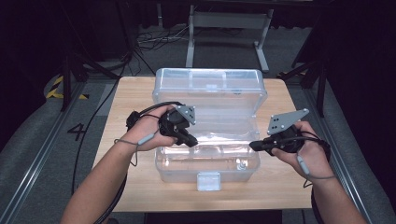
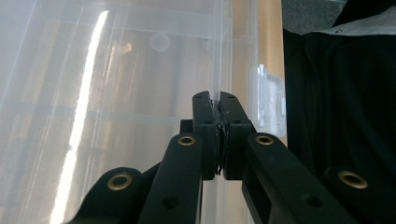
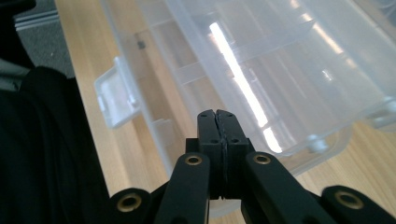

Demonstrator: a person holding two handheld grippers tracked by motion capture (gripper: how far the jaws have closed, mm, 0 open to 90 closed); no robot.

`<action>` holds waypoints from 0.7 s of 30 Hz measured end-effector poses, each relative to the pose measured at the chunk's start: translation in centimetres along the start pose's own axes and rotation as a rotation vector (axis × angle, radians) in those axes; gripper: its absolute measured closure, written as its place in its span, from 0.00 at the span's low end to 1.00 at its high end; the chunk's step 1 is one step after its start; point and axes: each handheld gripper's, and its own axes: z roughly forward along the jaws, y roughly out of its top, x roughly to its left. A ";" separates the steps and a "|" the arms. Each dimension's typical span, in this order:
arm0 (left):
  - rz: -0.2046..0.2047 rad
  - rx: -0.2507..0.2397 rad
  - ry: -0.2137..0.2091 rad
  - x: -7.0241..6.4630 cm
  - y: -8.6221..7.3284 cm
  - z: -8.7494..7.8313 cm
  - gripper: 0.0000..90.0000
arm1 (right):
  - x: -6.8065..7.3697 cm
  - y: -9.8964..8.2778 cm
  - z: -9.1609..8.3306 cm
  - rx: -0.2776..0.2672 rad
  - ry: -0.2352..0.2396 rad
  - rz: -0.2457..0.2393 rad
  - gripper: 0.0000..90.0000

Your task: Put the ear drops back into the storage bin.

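A clear plastic box (image 1: pixel 187 170) stands on the wooden table (image 1: pixel 133 98) with its lid (image 1: pixel 210 84) tipped up at the back. My left gripper (image 1: pixel 192 141) reaches over the box's left wall into its inside. In the left gripper view its jaws (image 2: pixel 218 95) are pressed together, a clear edge of the box (image 2: pixel 116 93) rises from their tips, and I cannot tell whether they pinch it. My right gripper (image 1: pixel 252 146) sits at the box's right wall near the front corner. It is shut with nothing between its jaws (image 3: pixel 216 113), and the box (image 3: pixel 280 70) lies beyond them.
A white latch (image 1: pixel 208 181) hangs on the box's front wall, and the same latch (image 2: pixel 271 105) (image 3: pixel 116 95) is in both gripper views. Bare table runs along either side of the box. Cables and a metal stand (image 1: pixel 229 28) lie on the floor behind.
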 end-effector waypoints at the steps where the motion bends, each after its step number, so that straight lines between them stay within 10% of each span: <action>1: 0.000 -0.001 -0.001 0.0 0.0 0.0 0.97 | -0.2 0.0 -0.1 -0.018 -0.011 0.011 1.00; 21: 0.000 -0.033 0.004 -0.3 -0.6 0.2 0.97 | -2.8 -1.1 -0.6 -0.232 -0.078 0.161 1.00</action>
